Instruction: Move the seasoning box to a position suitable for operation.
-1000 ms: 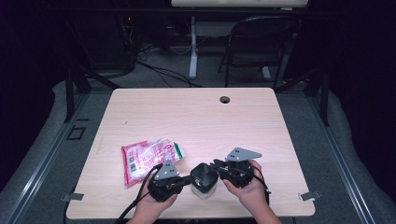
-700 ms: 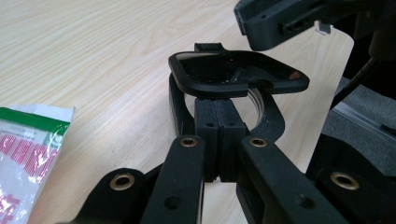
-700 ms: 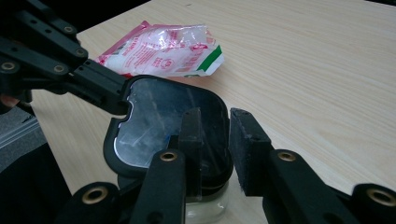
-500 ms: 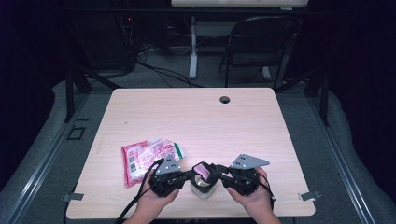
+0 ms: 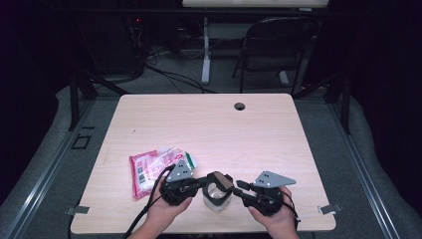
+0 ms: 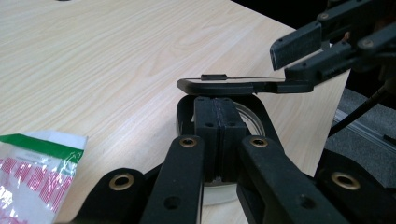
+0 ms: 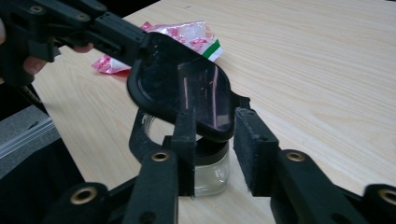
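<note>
Your left hand-held gripper (image 5: pixel 201 183), low in the high view just left of centre, has its jaws fully closed; in the left gripper view the two pads press flat together right over the rim of the clear jar (image 5: pixel 217 198), but you cannot tell what, if anything, is pinched there. The jar stands upright on the counter (image 5: pixel 209 124) near its front edge, between your two hands. Its hinged black lid (image 7: pixel 187 88) is lifted and tilted open above the mouth.

Your right hand-held gripper (image 5: pixel 240 188), lower right of centre in the high view, has just been opening its jaws. In the right gripper view they stand apart with the lid's edge between them, no pad pressing on it.

A red-and-white packet (image 5: pixel 152 167) lies flat on the counter, up and left of your left hand (image 5: pixel 164 214).
</note>
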